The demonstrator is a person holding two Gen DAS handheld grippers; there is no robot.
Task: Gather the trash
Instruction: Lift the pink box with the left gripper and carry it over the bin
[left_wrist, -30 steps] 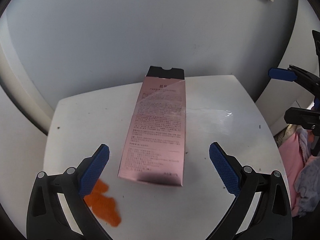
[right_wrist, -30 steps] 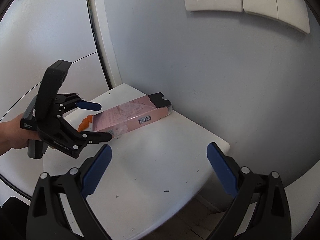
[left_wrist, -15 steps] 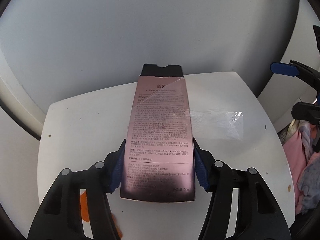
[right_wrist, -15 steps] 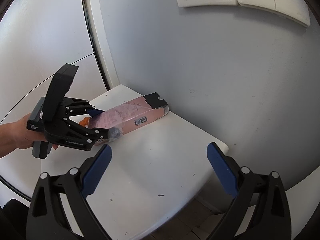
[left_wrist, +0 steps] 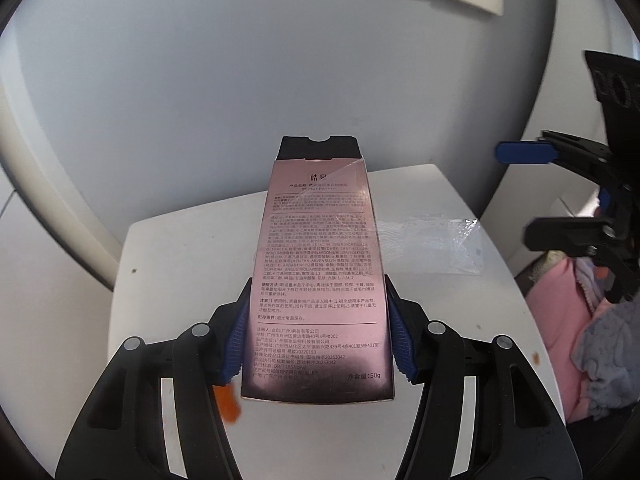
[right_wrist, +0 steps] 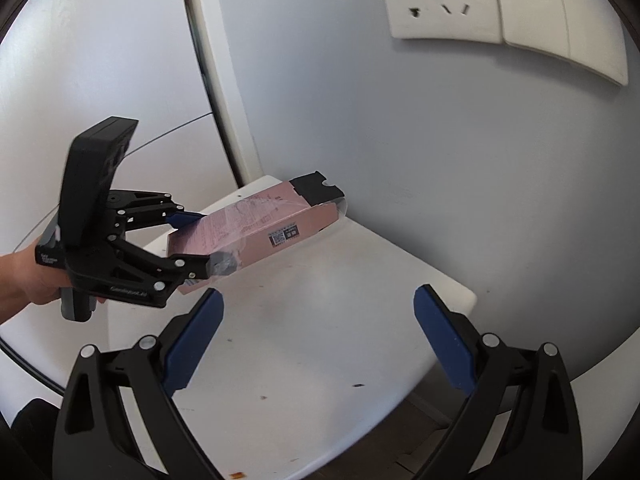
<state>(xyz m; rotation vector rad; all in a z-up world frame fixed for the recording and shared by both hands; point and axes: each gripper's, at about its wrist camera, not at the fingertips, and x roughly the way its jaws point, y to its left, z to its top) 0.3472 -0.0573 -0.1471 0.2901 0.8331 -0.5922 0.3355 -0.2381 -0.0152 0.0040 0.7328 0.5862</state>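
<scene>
Pink and glossy, the carton (left_wrist: 320, 276) sits pinched between the blue pads (left_wrist: 401, 350) of the left gripper (left_wrist: 318, 336), which have just closed in on its two long sides near its close end. Seen from the right wrist, the carton is tilted, its gripped end raised off the white table (right_wrist: 320, 320) and its black-flapped far end low by the grey wall (right_wrist: 420, 140). A hand (right_wrist: 28, 276) wraps the left gripper's handle, holding the tool angled downward toward the table. Clear plastic film (left_wrist: 432, 244) trails off the carton's right side onto the tabletop. An orange scrap (left_wrist: 228, 404) lies under the left gripper's left finger. The right gripper (right_wrist: 316, 340) hovers over the table's near edge, its jaws spread wide with nothing between them.
</scene>
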